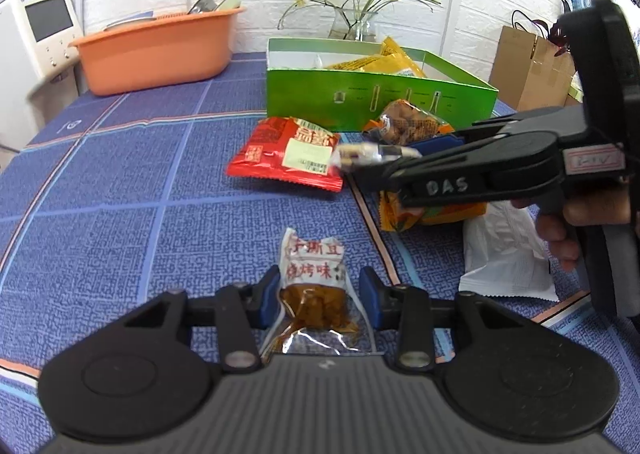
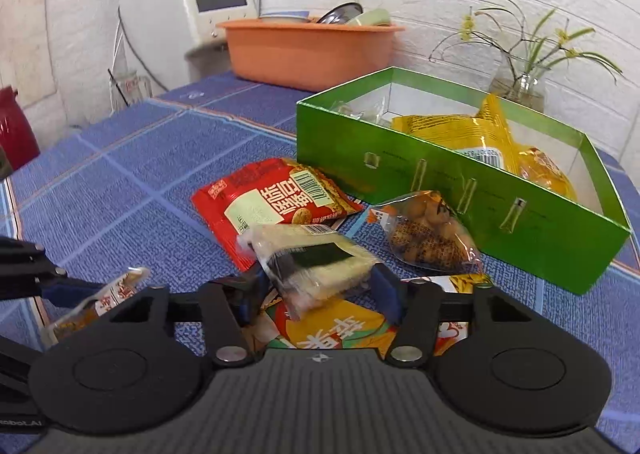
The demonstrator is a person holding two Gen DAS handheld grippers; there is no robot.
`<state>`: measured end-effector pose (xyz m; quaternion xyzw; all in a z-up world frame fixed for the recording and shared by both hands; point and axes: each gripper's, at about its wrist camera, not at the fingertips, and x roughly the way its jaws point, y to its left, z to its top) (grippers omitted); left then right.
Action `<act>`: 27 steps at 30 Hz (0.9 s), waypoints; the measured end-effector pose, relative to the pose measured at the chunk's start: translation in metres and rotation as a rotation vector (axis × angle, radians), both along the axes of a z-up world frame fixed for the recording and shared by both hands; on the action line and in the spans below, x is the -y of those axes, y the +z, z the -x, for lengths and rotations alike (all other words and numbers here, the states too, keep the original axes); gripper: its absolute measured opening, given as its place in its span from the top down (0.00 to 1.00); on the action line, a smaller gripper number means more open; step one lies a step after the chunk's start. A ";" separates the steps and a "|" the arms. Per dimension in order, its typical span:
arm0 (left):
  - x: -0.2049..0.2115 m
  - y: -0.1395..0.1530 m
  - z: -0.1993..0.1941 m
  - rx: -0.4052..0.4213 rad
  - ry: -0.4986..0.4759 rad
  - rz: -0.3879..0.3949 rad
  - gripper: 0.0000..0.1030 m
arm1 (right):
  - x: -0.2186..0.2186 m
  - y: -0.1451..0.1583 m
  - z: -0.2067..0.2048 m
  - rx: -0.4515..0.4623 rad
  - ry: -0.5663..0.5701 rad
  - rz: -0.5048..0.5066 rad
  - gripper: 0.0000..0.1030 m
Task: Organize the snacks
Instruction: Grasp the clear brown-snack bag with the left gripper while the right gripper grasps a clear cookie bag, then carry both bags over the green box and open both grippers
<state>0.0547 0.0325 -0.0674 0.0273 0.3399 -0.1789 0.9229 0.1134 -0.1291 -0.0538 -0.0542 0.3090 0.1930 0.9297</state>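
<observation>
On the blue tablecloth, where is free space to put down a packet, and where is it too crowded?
Free: the tablecloth between the orange basin and the red packet, and the cloth left of the small brown snack. Crowded: in front of the green box, where the red packet, a nut bag and an orange packet lie close together.

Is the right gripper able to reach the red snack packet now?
Probably not yet: the right gripper already has a clear-wrapped rice snack between its jaws. The red snack packet lies uncovered just beyond, before the green box.
</observation>
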 end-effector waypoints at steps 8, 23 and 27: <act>-0.003 0.002 0.002 -0.007 0.023 -0.001 0.63 | 0.018 0.006 0.012 0.023 -0.053 -0.116 0.83; -0.018 0.003 -0.003 -0.029 0.060 0.047 0.63 | 0.033 0.011 0.017 0.014 -0.017 -0.222 0.79; -0.019 0.004 -0.003 -0.029 0.055 0.053 0.63 | 0.029 0.004 0.005 -0.039 -0.016 -0.249 0.00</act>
